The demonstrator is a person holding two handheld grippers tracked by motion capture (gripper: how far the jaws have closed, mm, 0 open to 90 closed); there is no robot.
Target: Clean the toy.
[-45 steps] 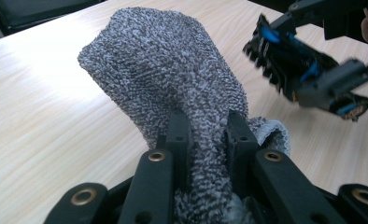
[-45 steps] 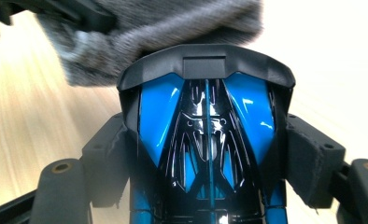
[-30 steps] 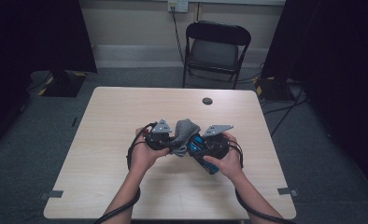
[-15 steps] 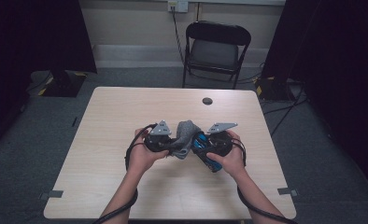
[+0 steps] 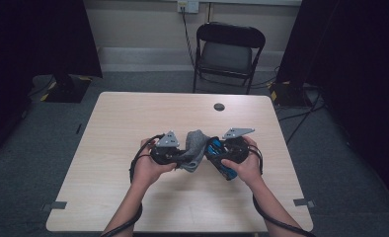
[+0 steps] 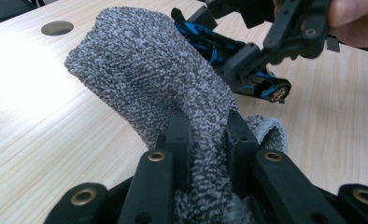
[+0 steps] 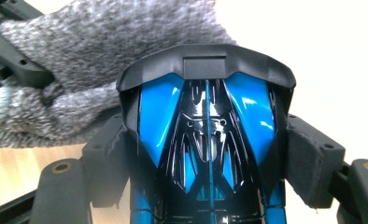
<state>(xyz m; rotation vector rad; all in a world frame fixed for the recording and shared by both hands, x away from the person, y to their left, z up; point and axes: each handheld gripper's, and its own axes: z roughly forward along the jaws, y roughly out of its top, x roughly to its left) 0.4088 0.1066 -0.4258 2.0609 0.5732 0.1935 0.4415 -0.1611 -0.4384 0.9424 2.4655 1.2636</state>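
Sock, grey and fuzzy, held above the middle of the pale wooden table in the high view, between two hand-held grippers. Left gripper clamped on its lower end; right gripper beside it, carrying a blue-and-black toy car. Seen further back: a round hole in the tabletop and a black folding chair against the wall.

From the left gripper view: left gripper pinched tight on the sock, fabric bunched between the two black jaws and rising up and to the left in a rounded hump. Toy car just behind the sock, touching or nearly touching its far edge, gripped by the other tool at upper right. Table below, hole at top left.

From the right gripper view: right gripper set wide, its pads pressed on either flank of the toy car, nose pointing up. Sock against the car's front edge, spread to the upper left, with one black jaw of the other gripper across it at the left edge.
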